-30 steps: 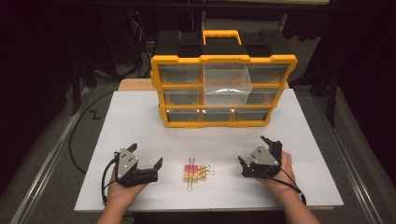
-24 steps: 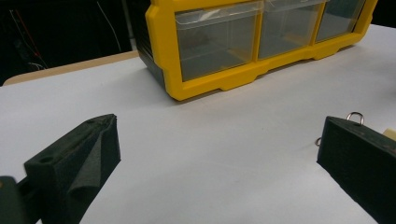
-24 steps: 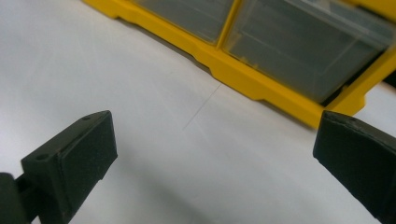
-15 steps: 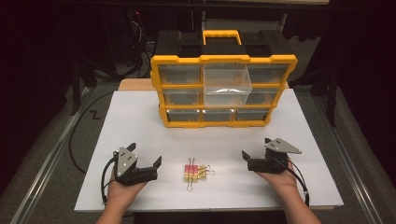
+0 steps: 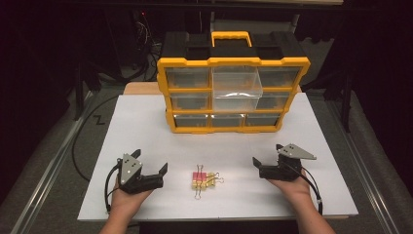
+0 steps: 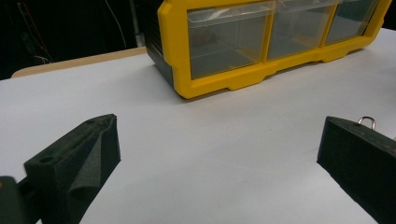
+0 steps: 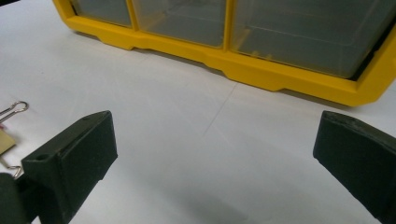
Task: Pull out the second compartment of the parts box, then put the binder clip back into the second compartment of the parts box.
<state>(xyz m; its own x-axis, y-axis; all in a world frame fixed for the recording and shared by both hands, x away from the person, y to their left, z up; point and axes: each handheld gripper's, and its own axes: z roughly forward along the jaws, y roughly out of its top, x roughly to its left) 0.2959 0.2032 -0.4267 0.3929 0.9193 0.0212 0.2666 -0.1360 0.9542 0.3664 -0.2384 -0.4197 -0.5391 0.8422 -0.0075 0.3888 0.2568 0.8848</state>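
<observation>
Your right gripper [image 5: 259,165] has rolled level since a second ago, its grey plate now on top and its jaws spread wide, empty, aimed toward 9 o'clock at the binder clips [image 5: 203,179]. Those clips lie untouched between your hands, at 6 o'clock from the yellow drawer organizer [image 5: 234,95]. Your left gripper [image 5: 151,163] rests in place, also spread and empty, so the pickup likely falls to your right.

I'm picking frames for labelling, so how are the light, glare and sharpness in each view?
High view: white table evenly lit, dark surroundings, glare on the organizer's middle drawer, binder clips small and soft. Left gripper view: near jaws slightly blurred, organizer sharper. Right gripper view: soft shadow under the jaws, clip wire cut off by the frame edge.
</observation>
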